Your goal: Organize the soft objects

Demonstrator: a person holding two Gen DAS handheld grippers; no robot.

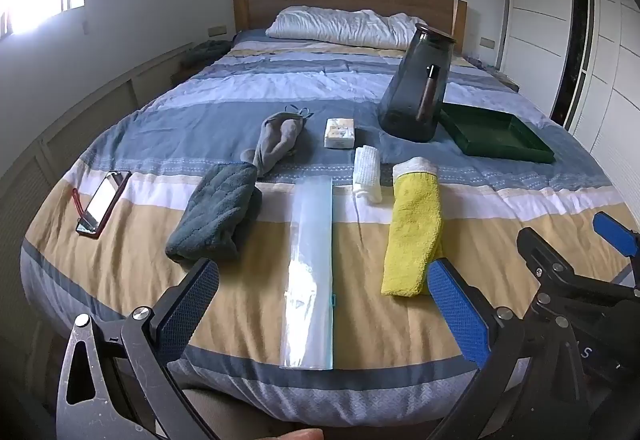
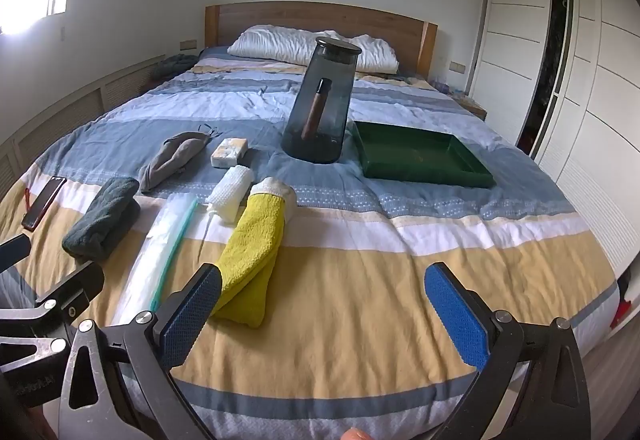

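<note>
Left wrist view: striped bed bearing, near its foot, a clear zip bag between a folded teal towel and a yellow cloth, below a small white cloth; left gripper and right gripper both spread wide, empty.

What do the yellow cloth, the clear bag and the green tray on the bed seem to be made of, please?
Yellow cloth: looks like nubby terry or microfibre, matte.
Clear bag: thin glossy plastic film, see-through, with a teal zip edge.
Green tray: rigid, smooth, faintly shiny; probably plastic, possibly lacquered.
</note>
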